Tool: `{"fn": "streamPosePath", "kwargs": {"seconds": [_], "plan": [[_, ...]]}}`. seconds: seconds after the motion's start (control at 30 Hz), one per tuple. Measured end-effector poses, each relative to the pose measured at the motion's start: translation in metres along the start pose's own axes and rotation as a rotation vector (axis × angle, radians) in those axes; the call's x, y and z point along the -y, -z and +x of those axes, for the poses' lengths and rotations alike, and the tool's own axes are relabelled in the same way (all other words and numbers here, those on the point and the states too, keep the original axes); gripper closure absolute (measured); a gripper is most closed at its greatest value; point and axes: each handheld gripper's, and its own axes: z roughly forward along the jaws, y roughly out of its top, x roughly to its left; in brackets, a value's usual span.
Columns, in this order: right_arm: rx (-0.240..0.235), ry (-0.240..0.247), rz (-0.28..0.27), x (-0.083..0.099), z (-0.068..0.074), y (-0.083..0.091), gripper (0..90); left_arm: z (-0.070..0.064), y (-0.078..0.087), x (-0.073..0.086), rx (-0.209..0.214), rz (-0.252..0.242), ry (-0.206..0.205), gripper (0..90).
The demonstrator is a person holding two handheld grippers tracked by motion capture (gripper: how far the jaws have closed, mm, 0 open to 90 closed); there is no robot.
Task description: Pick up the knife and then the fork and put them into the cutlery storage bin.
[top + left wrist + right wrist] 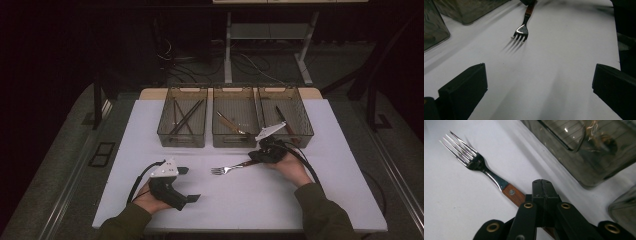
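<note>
Right claw (pixel 543 195) pinches the fork (pixel 477 165) by its wooden handle, mid-surface (pixel 320 200), tines off the surface. Left claw (pixel 536 92) spread wide, near the front-left corner.

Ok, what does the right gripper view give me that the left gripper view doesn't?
Right gripper view alone: the right gripper with its jaws closed on the fork's wooden handle, a rivet visible in the wood.

Left gripper view alone: the left gripper with its jaws wide apart over bare white table, holding nothing.

Both: the fork with its tines out over the table, and the clear bins beside it.
</note>
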Motion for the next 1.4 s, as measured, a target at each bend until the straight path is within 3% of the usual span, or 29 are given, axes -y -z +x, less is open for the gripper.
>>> {"fn": "streamPosePath", "kwargs": {"seconds": [0.3, 1.1, 1.2, 1.27, 1.4], "plan": [[0.004, 0.02, 0.014, 0.0, 0.002, -0.008, 90.0, 0.0, 0.0, 0.0, 0.0, 0.0, 0.0, 0.0], [-0.024, 0.063, 0.063, 0.005, 0.016, 0.0, 90.0, 0.0, 0.0, 0.0, 0.002, 0.001, 0.001, 0.0], [-0.01, 0.047, 0.063, 0.005, 0.015, 0.001, 89.7, -0.001, 0.0, 0.0, 0.001, 0.0, 0.0, 0.0], [0.001, 0.014, 0.055, 0.003, 0.011, 0.005, 83.1, -0.001, 0.0, 0.0, 0.001, 0.0, 0.001, 0.0], [-0.033, -0.055, 0.077, -0.003, 0.006, 0.017, 69.1, 0.0, -0.001, 0.0, 0.002, 0.001, 0.001, 0.0]]}}
